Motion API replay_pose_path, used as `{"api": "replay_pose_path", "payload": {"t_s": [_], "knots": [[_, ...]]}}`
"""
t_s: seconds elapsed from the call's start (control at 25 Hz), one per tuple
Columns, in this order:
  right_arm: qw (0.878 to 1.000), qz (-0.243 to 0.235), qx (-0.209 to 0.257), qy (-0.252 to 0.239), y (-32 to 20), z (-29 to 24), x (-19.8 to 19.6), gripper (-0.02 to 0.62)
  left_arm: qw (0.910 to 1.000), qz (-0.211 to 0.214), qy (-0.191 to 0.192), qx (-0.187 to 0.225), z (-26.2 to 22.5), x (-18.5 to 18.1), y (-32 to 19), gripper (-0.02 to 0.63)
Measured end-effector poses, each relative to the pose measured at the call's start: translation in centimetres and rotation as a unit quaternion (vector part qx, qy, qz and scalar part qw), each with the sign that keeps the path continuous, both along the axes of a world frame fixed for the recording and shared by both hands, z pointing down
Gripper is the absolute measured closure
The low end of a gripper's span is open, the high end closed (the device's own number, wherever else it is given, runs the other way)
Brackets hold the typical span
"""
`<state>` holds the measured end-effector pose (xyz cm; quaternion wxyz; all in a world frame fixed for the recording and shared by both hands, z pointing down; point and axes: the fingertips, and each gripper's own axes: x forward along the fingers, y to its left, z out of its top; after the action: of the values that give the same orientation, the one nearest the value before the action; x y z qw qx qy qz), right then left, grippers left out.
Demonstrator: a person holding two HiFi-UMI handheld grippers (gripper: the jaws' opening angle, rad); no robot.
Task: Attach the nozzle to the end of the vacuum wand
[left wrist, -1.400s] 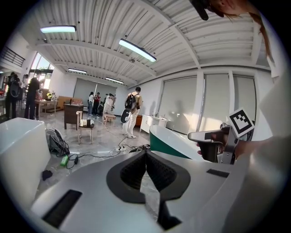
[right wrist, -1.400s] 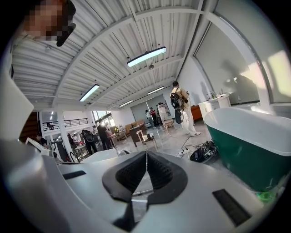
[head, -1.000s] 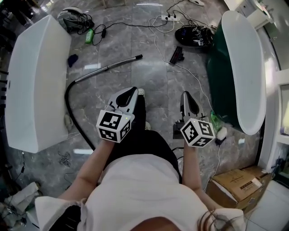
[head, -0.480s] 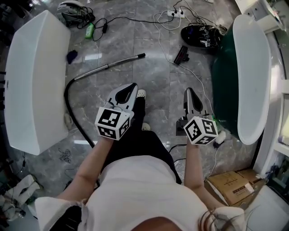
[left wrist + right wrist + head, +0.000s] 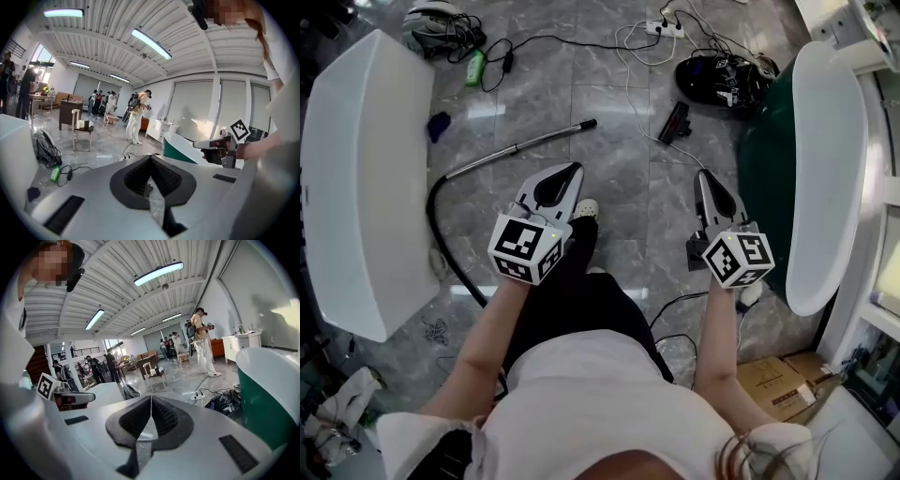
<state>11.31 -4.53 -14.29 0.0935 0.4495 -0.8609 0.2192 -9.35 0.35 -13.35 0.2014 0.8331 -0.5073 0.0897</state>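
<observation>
The silver vacuum wand lies on the grey floor ahead of me, its dark end pointing up and right, with a black hose curving back from its other end. The black nozzle lies on the floor right of the wand's end, apart from it. My left gripper hovers short of the wand, shut and empty. My right gripper is below the nozzle, also shut and empty. Neither touches wand or nozzle.
A long white table stands at the left, and a white-topped green one at the right. A black vacuum body, power strip and cables lie ahead. A green bottle and a cardboard box sit on the floor.
Both grippers have moved forward over the floor towards the wand and nozzle, the right one drifting rightwards. Both stay shut and empty.
</observation>
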Motion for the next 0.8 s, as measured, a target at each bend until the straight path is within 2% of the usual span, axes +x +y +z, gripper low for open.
{"api": "replay_pose_path", "payload": {"t_s": [0.16, 0.28, 0.4, 0.6, 0.8], "knots": [[0.999, -0.046, 0.019, -0.012, -4.8, 0.1, -0.4, 0.580, 0.9996, 0.019, 0.008, 0.018, 1.0, -0.6, -4.3, 0.598], [0.997, -0.066, 0.045, 0.002, -7.7, 1.7, -0.3, 0.580, 0.9993, 0.029, 0.005, 0.021, 3.9, -1.1, -7.1, 0.598], [0.998, -0.041, 0.058, -0.001, -10.5, 4.6, 0.7, 0.580, 0.9993, 0.032, 0.000, 0.018, 7.9, -1.5, -9.6, 0.598], [0.997, 0.002, 0.068, -0.046, -14.0, 12.6, 2.6, 0.580, 0.9993, 0.029, -0.012, 0.020, 16.5, -0.6, -12.7, 0.598], [0.995, -0.011, 0.079, -0.068, -16.6, 22.6, 2.7, 0.580, 0.9996, 0.014, -0.014, 0.022, 26.2, -0.4, -14.8, 0.598]]}}
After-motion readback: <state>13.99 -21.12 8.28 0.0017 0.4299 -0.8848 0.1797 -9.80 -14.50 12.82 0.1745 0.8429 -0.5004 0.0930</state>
